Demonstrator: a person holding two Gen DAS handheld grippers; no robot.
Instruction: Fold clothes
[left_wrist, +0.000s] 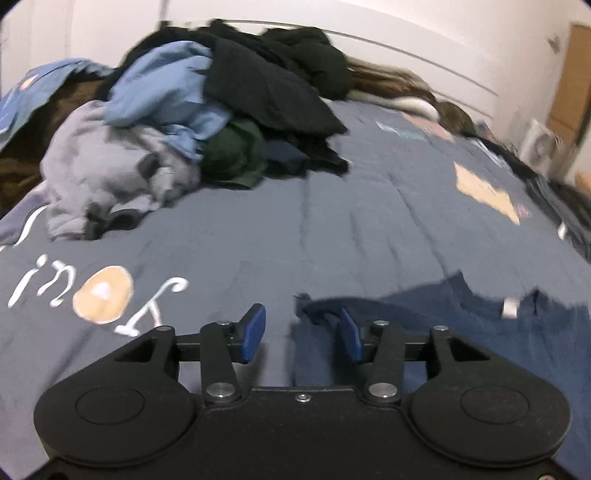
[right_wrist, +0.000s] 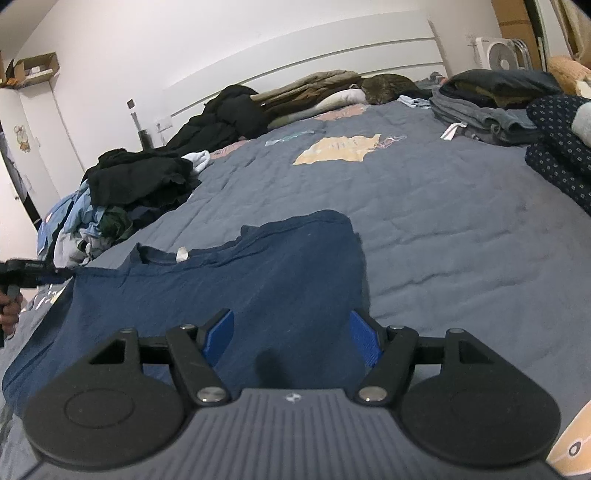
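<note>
A navy T-shirt (right_wrist: 236, 280) lies spread flat on the grey-blue bedspread (right_wrist: 443, 206), its collar and white tag facing away from me. My right gripper (right_wrist: 291, 332) hovers open over the shirt's near part, with cloth showing between the blue pads (right_wrist: 219, 334). My left gripper (left_wrist: 301, 328) is open at the shirt's left edge. A bunched corner of the navy T-shirt (left_wrist: 461, 325) lies just inside its right finger. In the right wrist view the left gripper (right_wrist: 64, 275) points at that shirt corner, with a hand (right_wrist: 9, 306) on its grip.
A heap of unfolded clothes (left_wrist: 192, 110) in black, light blue, grey and green sits at the left of the bed. Folded clothes (right_wrist: 491, 107) are stacked at the far right. A cat (right_wrist: 384, 88) lies by the white headboard. A fan (right_wrist: 498, 53) stands beyond the bed.
</note>
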